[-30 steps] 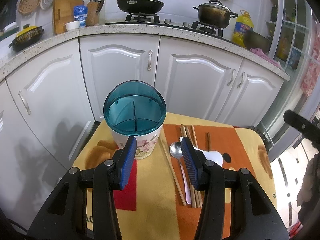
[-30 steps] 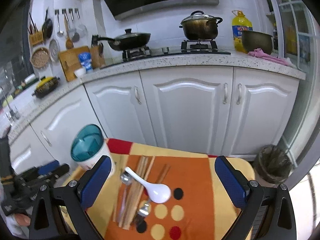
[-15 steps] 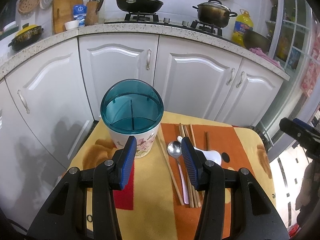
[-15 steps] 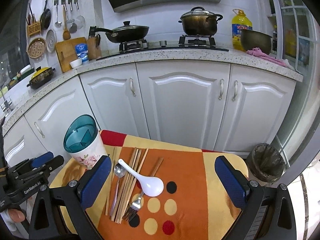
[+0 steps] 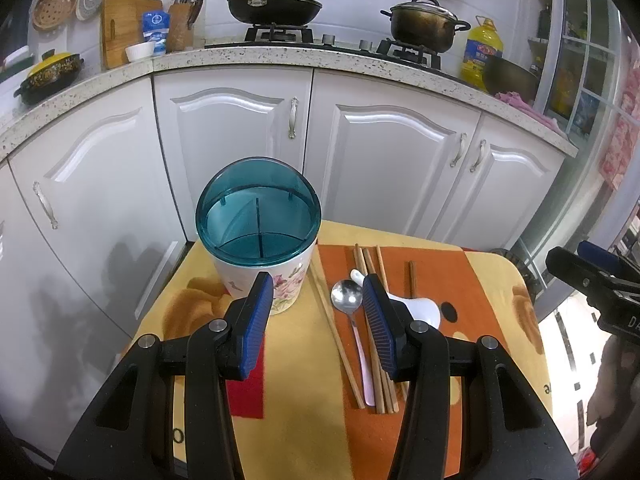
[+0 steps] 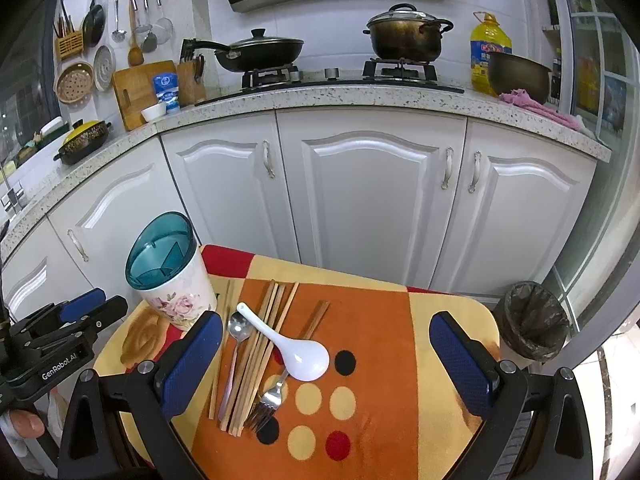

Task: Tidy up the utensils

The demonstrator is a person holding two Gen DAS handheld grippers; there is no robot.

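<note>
A white floral utensil holder (image 5: 260, 280) with a teal divided insert stands at the table's left; it also shows in the right wrist view (image 6: 176, 284). Beside it lie wooden chopsticks (image 6: 264, 332), a metal spoon (image 6: 239, 330), a white ceramic spoon (image 6: 304, 356) and a fork (image 6: 272, 396). My left gripper (image 5: 318, 320) hovers open just in front of the holder, nothing between its blue pads. My right gripper (image 6: 328, 360) stands wide open above the utensil pile, apart from it. In the left wrist view the metal spoon (image 5: 347, 294) and chopsticks (image 5: 360, 264) lie right of the holder.
The small table carries an orange and yellow patterned cloth (image 6: 380, 400). White cabinets (image 6: 368, 200) stand close behind it. A lined bin (image 6: 532, 324) sits on the floor to the right. Pots stand on the counter stove (image 6: 404, 40) above.
The right gripper has turned a little, so the utensils sit slightly higher in its view. The left gripper has kept still. Both stay open and empty.
</note>
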